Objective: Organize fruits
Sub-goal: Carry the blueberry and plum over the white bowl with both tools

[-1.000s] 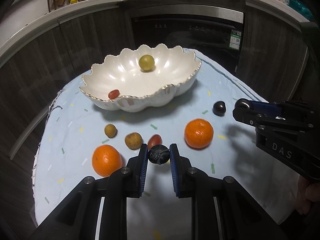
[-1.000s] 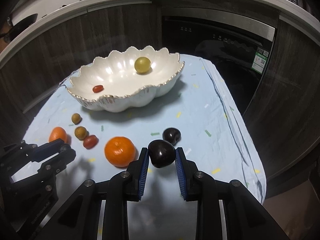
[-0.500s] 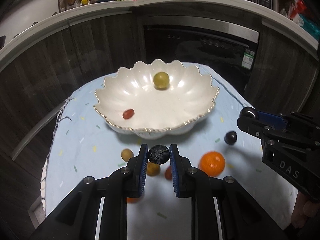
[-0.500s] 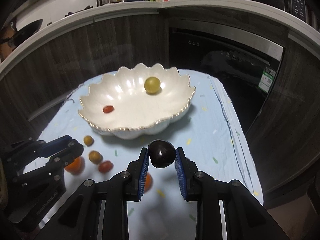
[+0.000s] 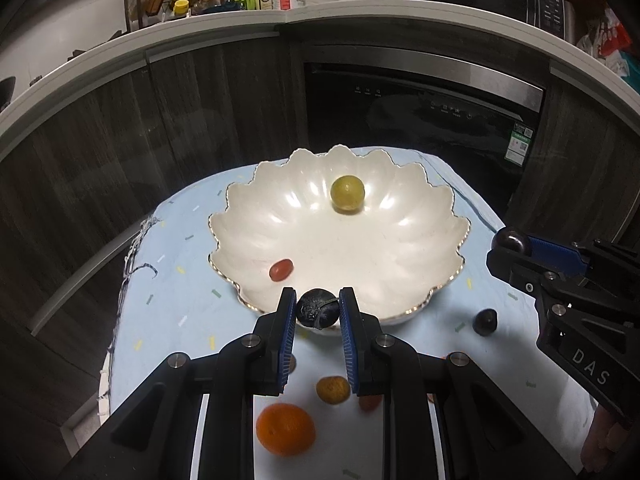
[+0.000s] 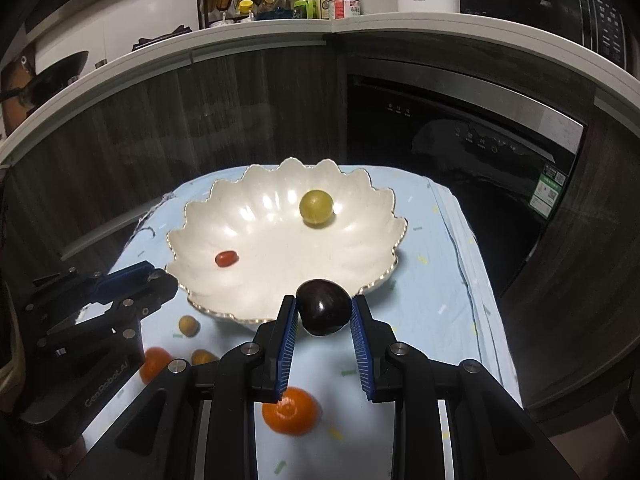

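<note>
A white scalloped bowl (image 5: 400, 264) (image 6: 272, 280) stands on a light blue cloth and holds a green grape (image 5: 347, 193) (image 6: 316, 207) and a red cherry tomato (image 5: 281, 269) (image 6: 227, 258). My left gripper (image 5: 318, 309) is shut on a small wrinkled dark fruit (image 5: 318, 307), held above the bowl's near rim. My right gripper (image 6: 324, 314) is shut on a glossy dark plum (image 6: 325, 306), also above the near rim, and it shows at the right of the left wrist view (image 5: 510, 241).
On the cloth in front of the bowl lie two oranges (image 5: 285, 429) (image 6: 291, 410), small yellow-brown fruits (image 5: 333, 390) (image 6: 189, 325), a red tomato (image 5: 369, 401) and a dark plum (image 5: 485, 321). Dark cabinets and an oven stand behind the table.
Both grippers have risen and moved forward toward the bowl, each carrying its dark fruit. The loose fruits on the cloth now lie under and behind the fingertips.
</note>
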`<action>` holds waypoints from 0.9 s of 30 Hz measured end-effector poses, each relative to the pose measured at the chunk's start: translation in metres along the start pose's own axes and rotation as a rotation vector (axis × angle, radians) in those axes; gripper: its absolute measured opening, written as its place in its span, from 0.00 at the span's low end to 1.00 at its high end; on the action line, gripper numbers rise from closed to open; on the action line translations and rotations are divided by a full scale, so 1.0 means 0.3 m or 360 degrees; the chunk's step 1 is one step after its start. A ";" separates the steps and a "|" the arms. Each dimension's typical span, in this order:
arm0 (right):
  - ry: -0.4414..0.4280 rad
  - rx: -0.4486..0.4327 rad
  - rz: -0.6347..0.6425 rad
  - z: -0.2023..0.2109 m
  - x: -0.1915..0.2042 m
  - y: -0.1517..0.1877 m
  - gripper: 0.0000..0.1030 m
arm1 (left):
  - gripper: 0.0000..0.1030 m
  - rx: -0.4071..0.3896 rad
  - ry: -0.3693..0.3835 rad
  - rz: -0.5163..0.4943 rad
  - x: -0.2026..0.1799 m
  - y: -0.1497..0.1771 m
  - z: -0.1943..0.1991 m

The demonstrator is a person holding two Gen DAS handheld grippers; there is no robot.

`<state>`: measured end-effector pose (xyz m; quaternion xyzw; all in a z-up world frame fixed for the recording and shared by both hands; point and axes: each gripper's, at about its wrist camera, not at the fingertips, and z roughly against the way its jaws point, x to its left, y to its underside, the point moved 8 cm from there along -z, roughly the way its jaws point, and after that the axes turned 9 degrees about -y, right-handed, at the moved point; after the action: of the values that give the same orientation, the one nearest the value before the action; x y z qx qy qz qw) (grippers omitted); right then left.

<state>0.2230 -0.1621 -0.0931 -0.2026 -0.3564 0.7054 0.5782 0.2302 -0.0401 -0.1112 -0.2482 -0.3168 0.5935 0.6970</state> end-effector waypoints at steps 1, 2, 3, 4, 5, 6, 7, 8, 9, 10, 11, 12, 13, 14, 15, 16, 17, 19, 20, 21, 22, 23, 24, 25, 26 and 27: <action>0.0000 -0.0002 0.0000 -0.002 0.000 -0.005 0.28 | 0.22 0.0002 0.0001 0.0002 0.002 -0.005 -0.005; 0.0002 -0.0003 0.0001 -0.005 0.000 -0.011 0.28 | 0.22 0.0004 0.0001 0.0003 0.002 -0.009 -0.010; 0.0003 -0.0005 0.0001 -0.009 0.000 -0.017 0.28 | 0.22 0.0006 0.0003 0.0004 0.004 -0.013 -0.015; 0.0004 -0.0007 0.0001 -0.013 0.000 -0.023 0.28 | 0.22 0.0008 0.0005 0.0006 0.006 -0.018 -0.021; 0.0005 -0.0007 0.0000 -0.017 -0.001 -0.028 0.28 | 0.22 0.0008 0.0003 0.0007 0.009 -0.023 -0.026; 0.0005 -0.0007 0.0000 -0.021 -0.002 -0.033 0.28 | 0.22 0.0008 0.0001 0.0008 0.010 -0.027 -0.030; 0.0005 -0.0008 0.0001 -0.021 -0.002 -0.033 0.28 | 0.22 0.0009 0.0000 0.0010 0.012 -0.031 -0.037; 0.0005 -0.0008 0.0003 -0.025 -0.002 -0.039 0.28 | 0.22 0.0013 0.0001 0.0011 0.012 -0.034 -0.043; 0.0004 -0.0007 0.0004 -0.030 -0.002 -0.043 0.28 | 0.22 0.0017 0.0001 0.0010 0.012 -0.038 -0.052; 0.0003 -0.0006 0.0005 -0.036 -0.001 -0.048 0.28 | 0.22 0.0022 -0.0002 0.0010 0.013 -0.042 -0.061; 0.0003 -0.0003 0.0008 -0.044 0.000 -0.052 0.28 | 0.22 0.0025 -0.0005 0.0012 0.016 -0.046 -0.071; 0.0002 -0.0001 0.0009 -0.050 0.000 -0.056 0.28 | 0.22 0.0029 -0.0006 0.0015 0.017 -0.048 -0.077; 0.0002 0.0003 0.0011 -0.059 0.001 -0.060 0.28 | 0.22 0.0034 -0.0007 0.0017 0.019 -0.051 -0.086; 0.0001 0.0006 0.0012 -0.066 0.000 -0.062 0.28 | 0.22 0.0039 -0.0008 0.0019 0.021 -0.053 -0.095; 0.0001 0.0009 0.0011 -0.073 -0.001 -0.064 0.28 | 0.22 0.0043 -0.0008 0.0018 0.022 -0.055 -0.104; 0.0001 0.0012 0.0010 -0.079 -0.001 -0.064 0.28 | 0.22 0.0047 -0.0008 0.0017 0.023 -0.056 -0.111; 0.0001 0.0016 0.0007 -0.087 -0.004 -0.065 0.28 | 0.22 0.0052 -0.0007 0.0017 0.024 -0.057 -0.119; 0.0000 0.0023 0.0002 -0.101 -0.007 -0.065 0.28 | 0.22 0.0067 -0.0003 0.0020 0.025 -0.057 -0.137; -0.0001 0.0029 -0.0002 -0.109 -0.009 -0.065 0.28 | 0.22 0.0071 -0.0001 0.0019 0.024 -0.057 -0.144; -0.0002 0.0034 -0.0005 -0.116 -0.009 -0.064 0.28 | 0.22 0.0075 0.0001 0.0018 0.024 -0.059 -0.152; -0.0003 0.0039 -0.0008 -0.125 -0.012 -0.064 0.28 | 0.22 0.0077 0.0002 0.0016 0.024 -0.060 -0.160; -0.0005 0.0045 -0.0013 -0.133 -0.013 -0.063 0.28 | 0.22 0.0080 0.0004 0.0017 0.023 -0.061 -0.167; -0.0007 0.0050 -0.0016 -0.140 -0.013 -0.063 0.28 | 0.22 0.0083 0.0009 0.0018 0.023 -0.064 -0.175; -0.0009 0.0055 -0.0017 -0.148 -0.013 -0.064 0.28 | 0.22 0.0089 0.0015 0.0018 0.022 -0.064 -0.183; -0.0012 0.0063 -0.0020 -0.158 -0.015 -0.064 0.28 | 0.22 0.0093 0.0017 0.0016 0.022 -0.064 -0.190; -0.0015 0.0070 -0.0022 -0.166 -0.017 -0.063 0.28 | 0.22 0.0101 0.0019 0.0012 0.021 -0.063 -0.198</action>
<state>0.2716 -0.1521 -0.1128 -0.1843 -0.3449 0.7100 0.5856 0.2872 -0.0353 -0.1369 -0.2308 -0.2927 0.6043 0.7042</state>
